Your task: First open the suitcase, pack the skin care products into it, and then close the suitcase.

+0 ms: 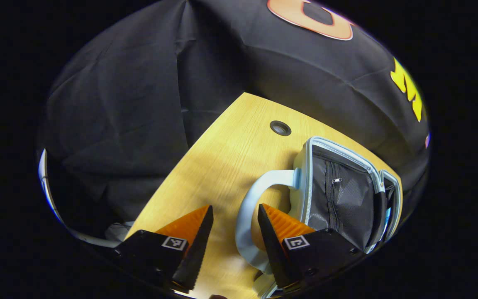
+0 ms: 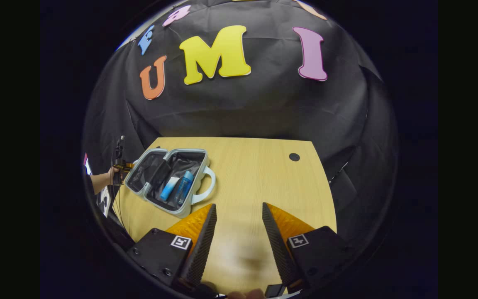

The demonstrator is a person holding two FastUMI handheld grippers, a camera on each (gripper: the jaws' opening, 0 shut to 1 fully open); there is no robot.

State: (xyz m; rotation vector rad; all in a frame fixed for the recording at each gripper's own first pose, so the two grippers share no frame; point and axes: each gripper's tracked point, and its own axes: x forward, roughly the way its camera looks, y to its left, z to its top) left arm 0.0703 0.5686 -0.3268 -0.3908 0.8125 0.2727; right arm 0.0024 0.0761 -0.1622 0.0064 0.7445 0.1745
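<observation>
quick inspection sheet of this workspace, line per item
surface: wooden table, a round grommet hole near its far edge
job's things: suitcase lies open; two blue skin care products lie inside one half
clutter: nothing seen
grippers: left gripper open, beside the suitcase handle; right gripper open over bare table; a hand holds a gripper at the suitcase's far side
cables: thin cables hang below that hand
surroundings: black cloth wall
</observation>
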